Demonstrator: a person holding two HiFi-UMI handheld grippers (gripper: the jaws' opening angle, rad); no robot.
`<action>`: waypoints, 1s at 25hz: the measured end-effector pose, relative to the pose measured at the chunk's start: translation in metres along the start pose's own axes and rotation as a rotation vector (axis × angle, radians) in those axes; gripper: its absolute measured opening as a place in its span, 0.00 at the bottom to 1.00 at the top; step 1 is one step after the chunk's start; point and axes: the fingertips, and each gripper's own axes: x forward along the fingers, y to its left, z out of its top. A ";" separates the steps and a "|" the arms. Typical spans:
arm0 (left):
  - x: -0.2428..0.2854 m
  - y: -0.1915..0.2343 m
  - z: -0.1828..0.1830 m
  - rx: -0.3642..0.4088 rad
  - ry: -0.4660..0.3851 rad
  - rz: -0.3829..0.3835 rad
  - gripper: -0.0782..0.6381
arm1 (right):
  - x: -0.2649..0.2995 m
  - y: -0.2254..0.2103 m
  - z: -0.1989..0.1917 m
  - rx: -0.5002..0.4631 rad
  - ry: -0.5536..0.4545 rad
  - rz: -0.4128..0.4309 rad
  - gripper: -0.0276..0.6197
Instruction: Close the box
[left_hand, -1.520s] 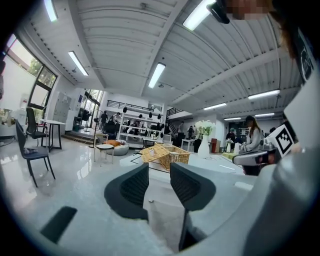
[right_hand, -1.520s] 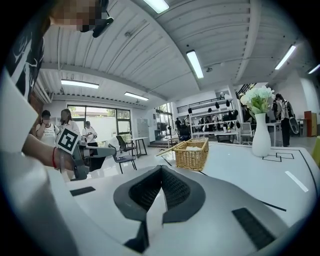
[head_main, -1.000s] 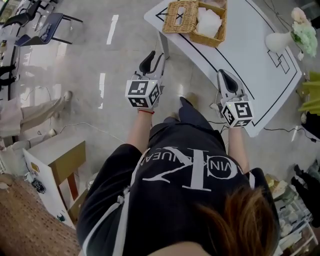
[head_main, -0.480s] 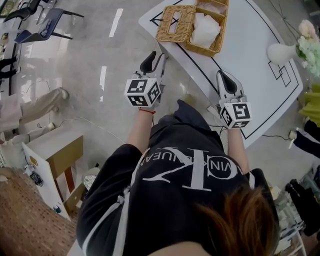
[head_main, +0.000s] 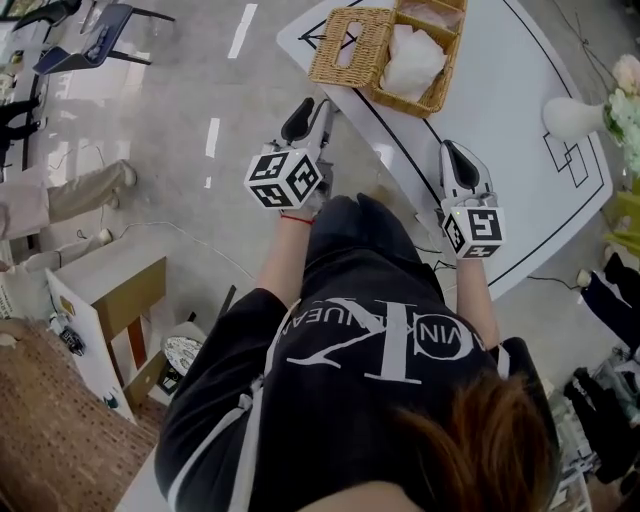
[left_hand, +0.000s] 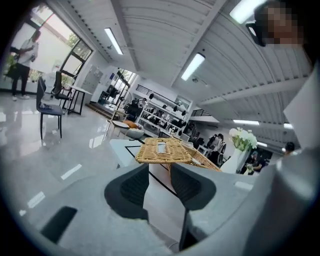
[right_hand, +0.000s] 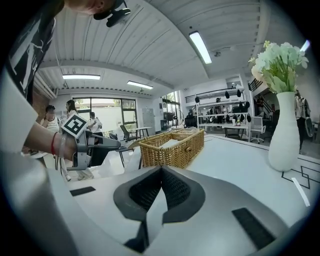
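Observation:
A wicker box (head_main: 421, 58) stands on the far corner of the white table (head_main: 500, 130), white stuff inside it, its woven lid (head_main: 347, 45) swung open to the left. My left gripper (head_main: 305, 112) is held over the floor just short of the table corner, aimed at the lid (left_hand: 162, 151). Its jaws are opening and nothing is between them (left_hand: 159, 172). My right gripper (head_main: 457, 158) hovers over the table's near edge, short of the box (right_hand: 172, 147). Its jaws (right_hand: 161, 171) meet at the tips, shut and empty. It also sees the left gripper (right_hand: 107, 144).
A white vase (head_main: 572, 116) with pale flowers (right_hand: 280, 60) stands on the table to the right. A chair (head_main: 105, 28) is at the far left, a wooden cabinet (head_main: 115, 300) at my left side. Someone's legs (head_main: 80, 190) show at the left edge. Cluttered shelves (head_main: 600, 400) are lower right.
Both grippers have shifted a little toward the table and the box. The left gripper's marker cube has tilted.

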 end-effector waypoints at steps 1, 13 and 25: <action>0.001 0.003 0.000 -0.047 -0.008 -0.002 0.30 | 0.001 0.000 -0.001 0.001 0.004 -0.002 0.04; 0.029 0.024 -0.001 -0.438 -0.039 -0.056 0.37 | 0.018 -0.001 -0.004 -0.003 0.047 -0.061 0.04; 0.053 0.009 0.005 -0.656 -0.054 -0.208 0.37 | 0.024 -0.001 0.000 -0.001 0.063 -0.106 0.04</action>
